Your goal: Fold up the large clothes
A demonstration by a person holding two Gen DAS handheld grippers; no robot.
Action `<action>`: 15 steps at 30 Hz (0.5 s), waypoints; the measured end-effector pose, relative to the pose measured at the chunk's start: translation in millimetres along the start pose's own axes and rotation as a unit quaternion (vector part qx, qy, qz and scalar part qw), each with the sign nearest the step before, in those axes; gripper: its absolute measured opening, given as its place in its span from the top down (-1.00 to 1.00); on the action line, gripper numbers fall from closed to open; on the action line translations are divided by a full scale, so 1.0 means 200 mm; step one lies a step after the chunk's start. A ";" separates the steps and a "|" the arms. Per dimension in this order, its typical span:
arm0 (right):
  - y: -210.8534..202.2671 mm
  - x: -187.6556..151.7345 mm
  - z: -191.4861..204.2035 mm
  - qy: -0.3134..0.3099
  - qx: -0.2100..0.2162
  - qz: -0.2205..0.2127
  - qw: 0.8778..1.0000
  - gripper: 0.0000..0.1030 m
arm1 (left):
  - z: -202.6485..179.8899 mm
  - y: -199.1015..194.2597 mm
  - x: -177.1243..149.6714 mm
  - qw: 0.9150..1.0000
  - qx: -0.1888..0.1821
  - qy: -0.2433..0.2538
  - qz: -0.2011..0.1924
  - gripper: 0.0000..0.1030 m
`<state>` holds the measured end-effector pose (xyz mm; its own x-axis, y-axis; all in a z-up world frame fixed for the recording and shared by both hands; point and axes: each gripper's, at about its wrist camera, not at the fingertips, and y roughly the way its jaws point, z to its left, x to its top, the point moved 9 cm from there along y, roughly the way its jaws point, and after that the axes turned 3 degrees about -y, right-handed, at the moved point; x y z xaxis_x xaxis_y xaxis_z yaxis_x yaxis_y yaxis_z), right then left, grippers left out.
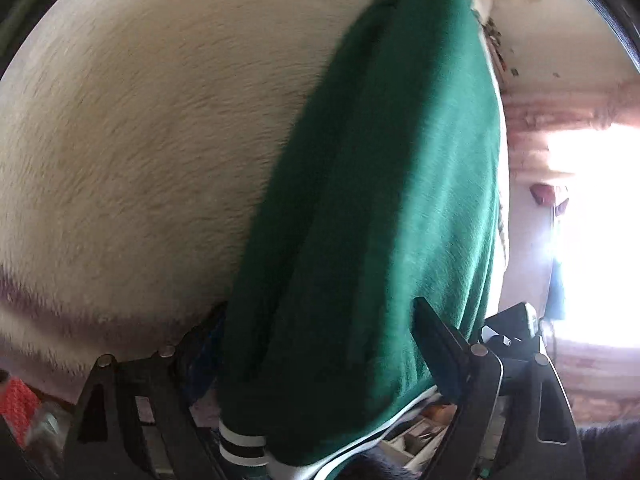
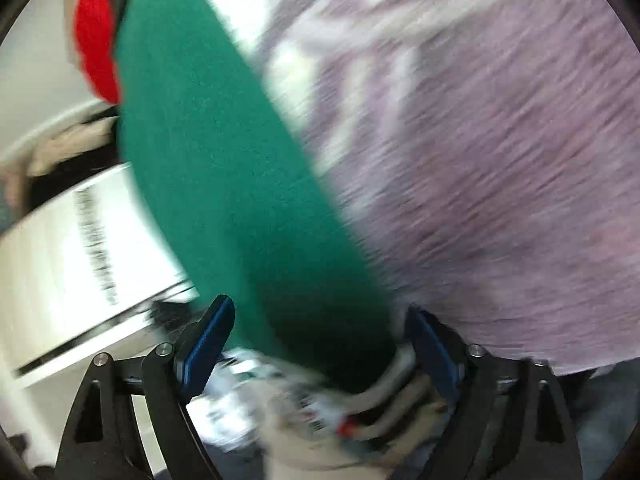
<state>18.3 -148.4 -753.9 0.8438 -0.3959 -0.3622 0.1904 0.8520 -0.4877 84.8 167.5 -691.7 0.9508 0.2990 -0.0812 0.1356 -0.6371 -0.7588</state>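
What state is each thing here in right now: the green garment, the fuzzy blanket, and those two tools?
Green garment: laid out long on the blanket, striped cuff at the near end, lying between both tools' fingers.
Blanket: spread flat under the garment, cream with purple patches.
Left tool: open, fingers either side of the garment, not pressing it.
Right tool: open, garment's end between its blue pads, no grip seen.

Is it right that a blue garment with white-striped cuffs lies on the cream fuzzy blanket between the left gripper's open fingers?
Not quite: the garment is dark green, not blue, as the left wrist view shows. Its white-striped cuff does lie on the cream fuzzy blanket, between the open fingers of the left gripper.
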 end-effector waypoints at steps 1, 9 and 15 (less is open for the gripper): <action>0.02 -0.02 0.03 -0.016 -0.002 0.004 1.000 -0.48 | 0.00 0.00 -0.01 1.000 -0.005 0.003 0.001 -0.66; 0.23 0.00 0.02 -0.016 -0.023 0.037 0.999 0.40 | 0.07 -0.12 -0.02 1.000 -0.011 0.000 -0.025 0.25; 0.18 -0.03 0.18 0.003 -0.020 0.044 0.999 0.56 | -0.06 -0.20 -0.15 0.998 -0.037 -0.026 -0.044 0.65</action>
<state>39.0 -102.7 -741.4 0.8533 -0.3224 -0.4099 0.0952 0.8691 -0.4854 53.8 174.8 -651.1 0.9185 0.3921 -0.0514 0.2404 -0.6568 -0.7147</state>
